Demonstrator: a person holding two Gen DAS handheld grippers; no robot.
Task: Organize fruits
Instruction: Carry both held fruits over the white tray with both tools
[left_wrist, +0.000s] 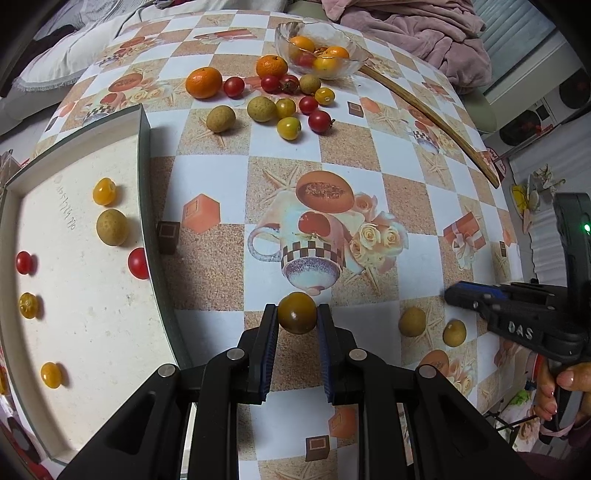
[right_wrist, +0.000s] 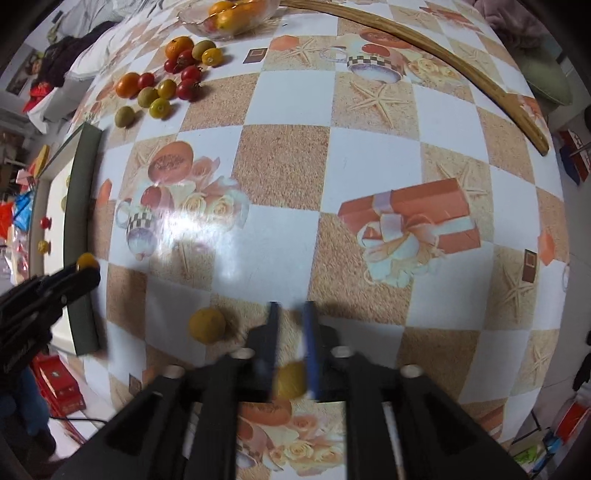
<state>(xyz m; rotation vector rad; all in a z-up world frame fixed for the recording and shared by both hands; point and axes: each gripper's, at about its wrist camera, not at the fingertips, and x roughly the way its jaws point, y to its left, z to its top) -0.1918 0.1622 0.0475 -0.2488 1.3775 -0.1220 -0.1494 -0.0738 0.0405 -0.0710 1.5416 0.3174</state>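
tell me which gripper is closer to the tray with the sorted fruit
Left. The left gripper, shut on a yellow tomato, is just beside the tray; the right gripper is farther out over the table.

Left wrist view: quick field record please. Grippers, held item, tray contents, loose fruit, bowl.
left gripper: shut on yellow tomato, above the tablecloth
right gripper: blurred, open or shut unclear; a yellowish fruit sits between its fingers
tray: six small fruits inside, yellow, red and one brownish
loose fruit: cluster near glass bowl; two brownish ones by right gripper
bowl contents: orange and red fruit
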